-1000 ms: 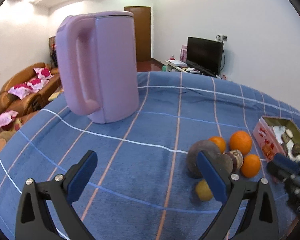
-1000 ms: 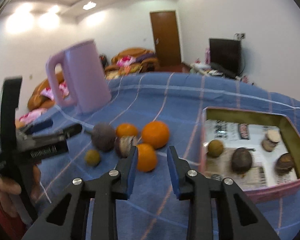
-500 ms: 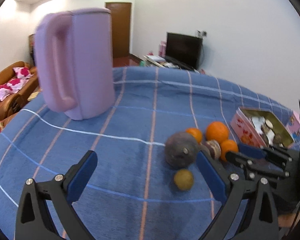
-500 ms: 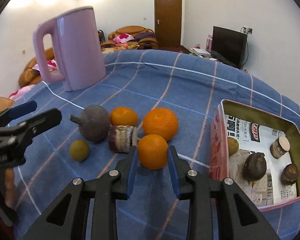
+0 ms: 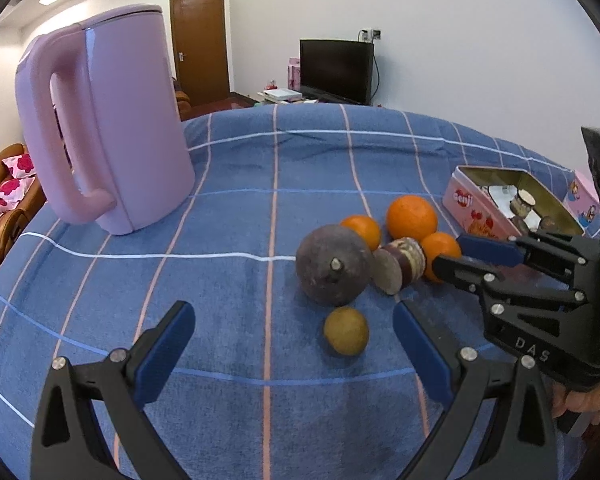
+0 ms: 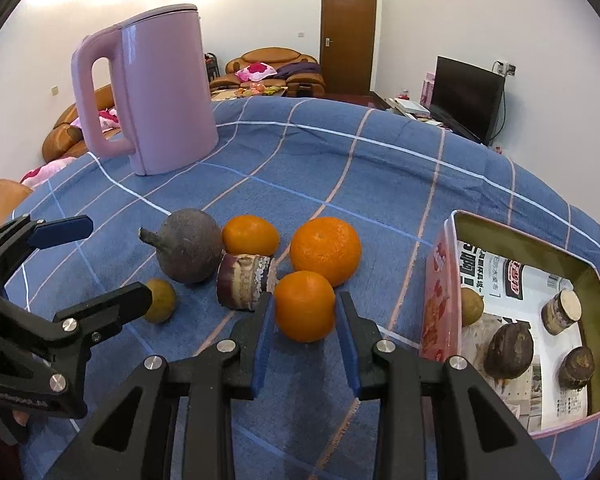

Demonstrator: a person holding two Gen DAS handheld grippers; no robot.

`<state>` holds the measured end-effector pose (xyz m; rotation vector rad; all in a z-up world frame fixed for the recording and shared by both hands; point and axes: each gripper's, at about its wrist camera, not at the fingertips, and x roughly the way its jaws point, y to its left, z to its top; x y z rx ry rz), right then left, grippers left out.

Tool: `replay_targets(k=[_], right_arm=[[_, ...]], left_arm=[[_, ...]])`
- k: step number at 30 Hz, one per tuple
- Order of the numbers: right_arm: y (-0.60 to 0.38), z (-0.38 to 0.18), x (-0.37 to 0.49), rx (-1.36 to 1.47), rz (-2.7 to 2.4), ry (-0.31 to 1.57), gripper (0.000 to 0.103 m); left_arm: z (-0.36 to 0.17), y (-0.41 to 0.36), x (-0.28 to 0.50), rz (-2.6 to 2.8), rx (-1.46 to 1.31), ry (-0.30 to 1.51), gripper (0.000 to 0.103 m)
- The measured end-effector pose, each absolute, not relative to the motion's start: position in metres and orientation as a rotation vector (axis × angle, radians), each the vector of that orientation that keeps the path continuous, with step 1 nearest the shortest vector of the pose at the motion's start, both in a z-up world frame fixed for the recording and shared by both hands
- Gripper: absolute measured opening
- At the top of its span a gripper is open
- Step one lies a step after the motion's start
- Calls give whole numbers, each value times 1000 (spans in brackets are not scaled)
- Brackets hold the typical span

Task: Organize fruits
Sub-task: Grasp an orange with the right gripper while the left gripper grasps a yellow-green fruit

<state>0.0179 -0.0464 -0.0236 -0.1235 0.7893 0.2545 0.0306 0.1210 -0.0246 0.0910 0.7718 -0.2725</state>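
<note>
Fruits lie on a blue checked cloth. In the right wrist view my right gripper (image 6: 305, 322) is open with its jaws on either side of a small orange (image 6: 305, 306); I cannot tell if they touch it. Behind it lie a larger orange (image 6: 325, 251), another small orange (image 6: 251, 235), a dark round fruit (image 6: 189, 251), a cut purple piece (image 6: 244, 282) and a small yellow-brown fruit (image 6: 161, 300). My left gripper (image 5: 294, 330) is open and empty, just in front of the yellow-brown fruit (image 5: 346, 331) and the dark fruit (image 5: 333, 265).
A pink tin (image 6: 436, 296) at the right holds several fruits on printed paper; it also shows in the left wrist view (image 5: 470, 204). A tall pink kettle (image 5: 100, 132) stands at the back left. Sofas, a door and a TV lie beyond the table.
My right gripper has moved forward so its jaws flank the small orange, and they have opened a little wider. My left gripper has drawn closer to the yellow-brown and dark fruits.
</note>
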Motion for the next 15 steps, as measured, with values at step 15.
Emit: replay_targets(k=[15], right_arm=[[-35,-38,35,-184,261,876,40]], left_arm=[[-31,117,33,-278,116,808,101]])
